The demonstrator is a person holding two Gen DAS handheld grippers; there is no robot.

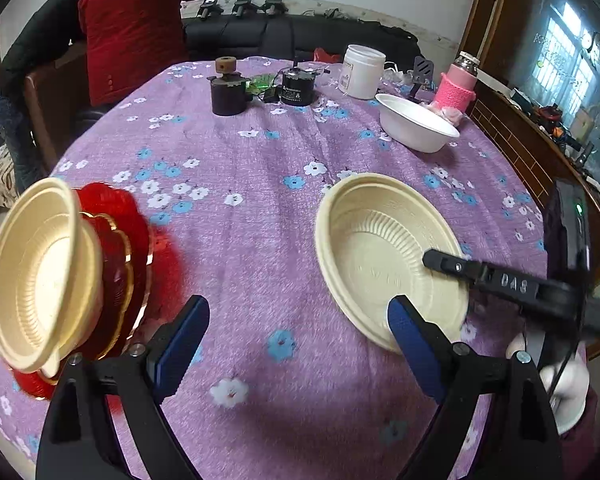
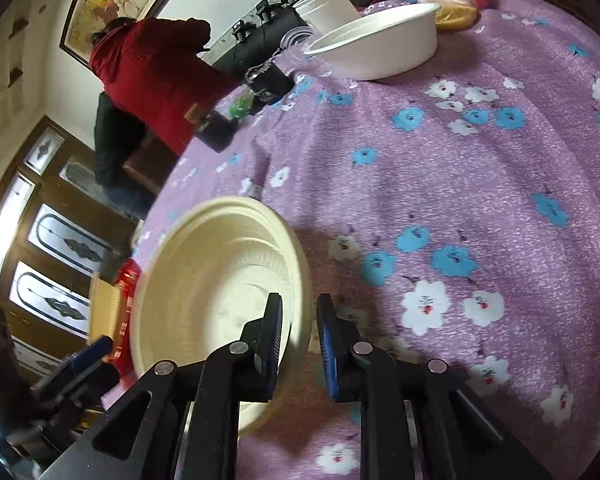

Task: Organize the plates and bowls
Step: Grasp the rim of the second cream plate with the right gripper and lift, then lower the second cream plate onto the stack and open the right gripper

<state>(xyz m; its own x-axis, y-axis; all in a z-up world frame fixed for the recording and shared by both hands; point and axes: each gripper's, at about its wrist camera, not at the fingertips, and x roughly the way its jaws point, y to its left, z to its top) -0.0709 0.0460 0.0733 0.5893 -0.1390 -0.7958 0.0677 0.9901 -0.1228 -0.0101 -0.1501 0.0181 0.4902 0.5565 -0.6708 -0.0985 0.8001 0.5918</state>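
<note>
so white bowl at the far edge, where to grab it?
White bowl sits upright, open side up, apart from other dishes. Pinch its near rim, one finger inside, one outside, coming from the cream plate side; its thin flared lip suits that.

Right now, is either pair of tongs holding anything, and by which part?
Left tongs hold nothing. Right tongs straddle the cream bowl's near rim with a gap showing, so no grip.

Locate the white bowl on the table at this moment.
The white bowl stands at the far right of the purple floral tablecloth in the left wrist view, just in front of the white jar and the pink knitted bottle.
</note>
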